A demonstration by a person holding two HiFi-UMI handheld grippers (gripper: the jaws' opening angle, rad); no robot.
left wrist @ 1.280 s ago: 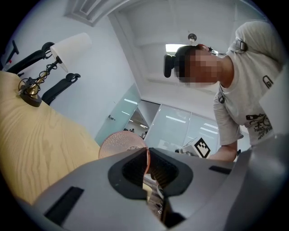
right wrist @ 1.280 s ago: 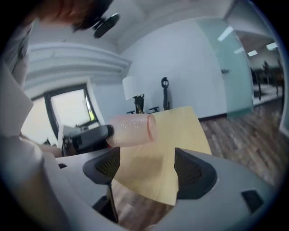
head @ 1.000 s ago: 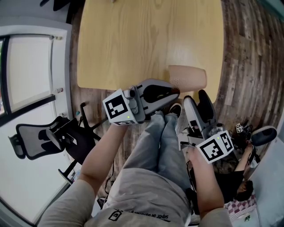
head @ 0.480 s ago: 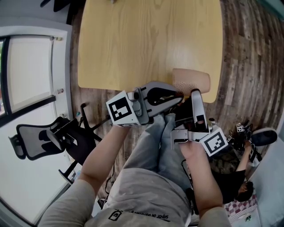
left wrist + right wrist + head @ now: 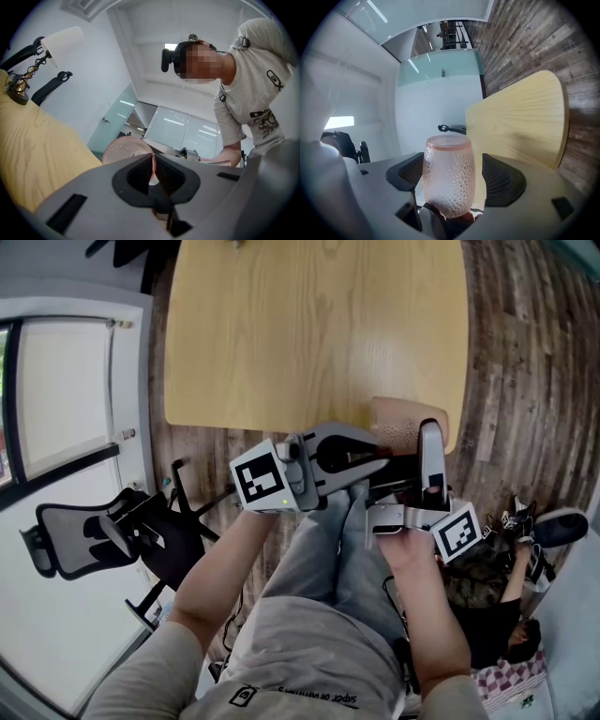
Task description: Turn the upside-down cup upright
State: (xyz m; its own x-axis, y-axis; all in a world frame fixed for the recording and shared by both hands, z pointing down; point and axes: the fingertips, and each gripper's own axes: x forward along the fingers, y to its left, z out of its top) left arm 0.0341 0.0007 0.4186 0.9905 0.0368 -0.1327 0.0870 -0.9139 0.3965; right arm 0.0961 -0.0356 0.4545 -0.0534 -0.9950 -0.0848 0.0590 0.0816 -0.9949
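Observation:
The pink dimpled glass cup (image 5: 401,418) lies on its side at the near edge of the light wooden table (image 5: 309,324). My left gripper (image 5: 379,452) comes in from the left and is shut on the cup's rim; in the left gripper view the pink edge (image 5: 151,169) sits pinched between the pads. My right gripper (image 5: 422,433) reaches up from below, open. In the right gripper view the cup (image 5: 449,180) stands between the two pads (image 5: 502,180) with gaps on both sides, its thick base pointing away from the camera.
A black office chair (image 5: 103,535) stands at the left on the wood-plank floor (image 5: 525,352). The person's legs (image 5: 328,540) are below the grippers. A white lampshade (image 5: 63,41) and a small brass object (image 5: 16,90) stand at the table's far end.
My right gripper has swung up from the lower right and rolled, so its jaws now straddle the cup. The left gripper, with the cup, has drifted slightly right.

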